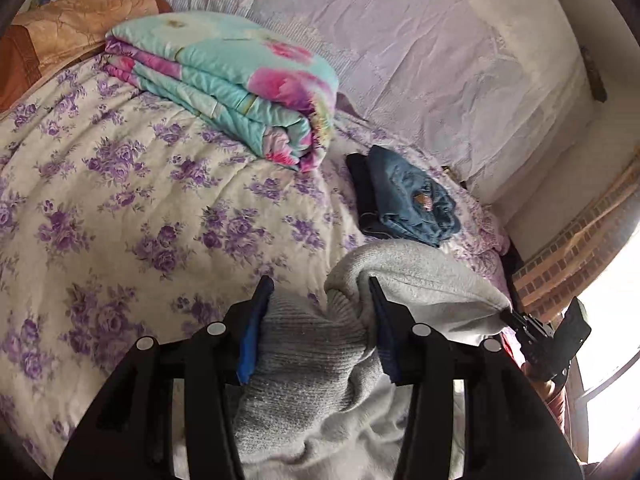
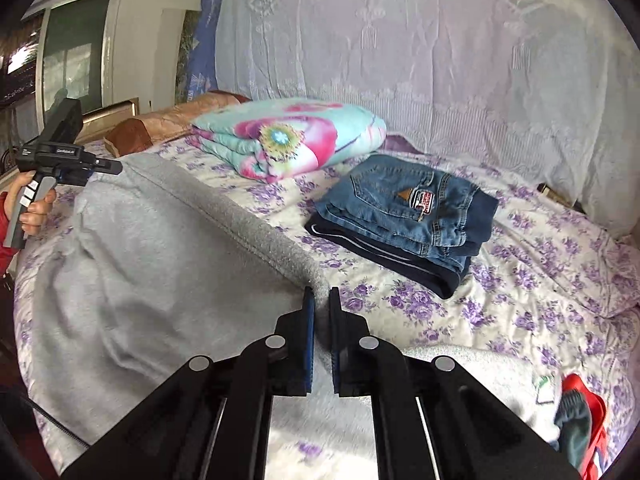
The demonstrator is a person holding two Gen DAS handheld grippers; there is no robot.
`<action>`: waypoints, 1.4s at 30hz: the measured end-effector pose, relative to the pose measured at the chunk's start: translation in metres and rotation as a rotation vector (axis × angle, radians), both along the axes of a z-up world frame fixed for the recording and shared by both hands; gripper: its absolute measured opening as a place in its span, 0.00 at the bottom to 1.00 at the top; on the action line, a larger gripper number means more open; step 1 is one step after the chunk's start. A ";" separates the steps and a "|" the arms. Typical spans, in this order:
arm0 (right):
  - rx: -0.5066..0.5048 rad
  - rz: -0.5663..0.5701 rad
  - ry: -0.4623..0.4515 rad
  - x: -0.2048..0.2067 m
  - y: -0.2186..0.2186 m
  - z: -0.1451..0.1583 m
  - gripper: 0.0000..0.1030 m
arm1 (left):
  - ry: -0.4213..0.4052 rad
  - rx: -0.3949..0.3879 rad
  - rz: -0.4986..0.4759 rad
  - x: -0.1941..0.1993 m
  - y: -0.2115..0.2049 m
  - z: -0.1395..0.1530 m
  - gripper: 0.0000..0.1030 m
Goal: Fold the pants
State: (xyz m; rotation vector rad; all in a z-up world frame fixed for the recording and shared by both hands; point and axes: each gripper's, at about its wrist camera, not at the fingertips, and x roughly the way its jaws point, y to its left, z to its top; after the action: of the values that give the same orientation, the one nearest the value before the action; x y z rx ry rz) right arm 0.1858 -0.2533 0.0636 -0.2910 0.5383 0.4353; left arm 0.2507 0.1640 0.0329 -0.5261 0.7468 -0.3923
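Note:
Grey fleece pants point(image 2: 160, 248) lie spread over the purple-flowered bed sheet point(image 2: 520, 280), stretched between both grippers. In the left wrist view my left gripper point(image 1: 320, 284) is shut on the pants' bunched ribbed end point(image 1: 316, 344), which fills the gap between the blue pads. The grey cloth point(image 1: 420, 276) runs off to the right, where the right gripper's tip point(image 1: 510, 314) pinches it. In the right wrist view my right gripper point(image 2: 321, 292) is shut on the pants' thick folded edge. The left gripper point(image 2: 116, 167), held by a hand, grips the far left end.
A folded floral quilt point(image 2: 296, 136) and a stack of folded jeans point(image 2: 404, 212) sit on the bed behind the pants. A brown pillow point(image 1: 60, 36) lies at the head. A white drape point(image 2: 440, 60) covers the wall. A red item point(image 2: 580, 408) lies at the near right.

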 end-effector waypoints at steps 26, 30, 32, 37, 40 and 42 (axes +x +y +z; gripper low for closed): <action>0.092 -0.023 0.076 -0.199 0.008 -0.087 0.07 | 0.108 -0.338 0.075 -0.142 -0.006 -0.072 0.43; 0.072 -0.005 0.064 -0.207 0.014 -0.079 0.07 | -0.020 -0.211 0.087 -0.151 -0.001 -0.044 0.32; 0.053 0.010 0.105 -0.209 0.019 -0.089 0.07 | -0.037 -0.115 0.085 -0.154 -0.001 -0.047 0.32; 0.031 0.000 0.162 -0.211 0.024 -0.119 0.07 | 0.077 -0.255 0.094 -0.163 0.029 -0.113 0.27; 0.040 -0.004 0.176 -0.208 0.023 -0.121 0.08 | 0.052 -0.251 0.136 -0.183 0.037 -0.102 0.28; 0.012 0.002 0.166 -0.210 0.027 -0.123 0.09 | -0.002 -0.187 0.174 -0.199 0.035 -0.082 0.28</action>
State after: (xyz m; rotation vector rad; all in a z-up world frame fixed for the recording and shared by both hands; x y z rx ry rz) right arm -0.0238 -0.2267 -0.0596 -0.2453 0.6973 0.4667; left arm 0.0516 0.1987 -0.0487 -0.7605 0.6602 -0.3017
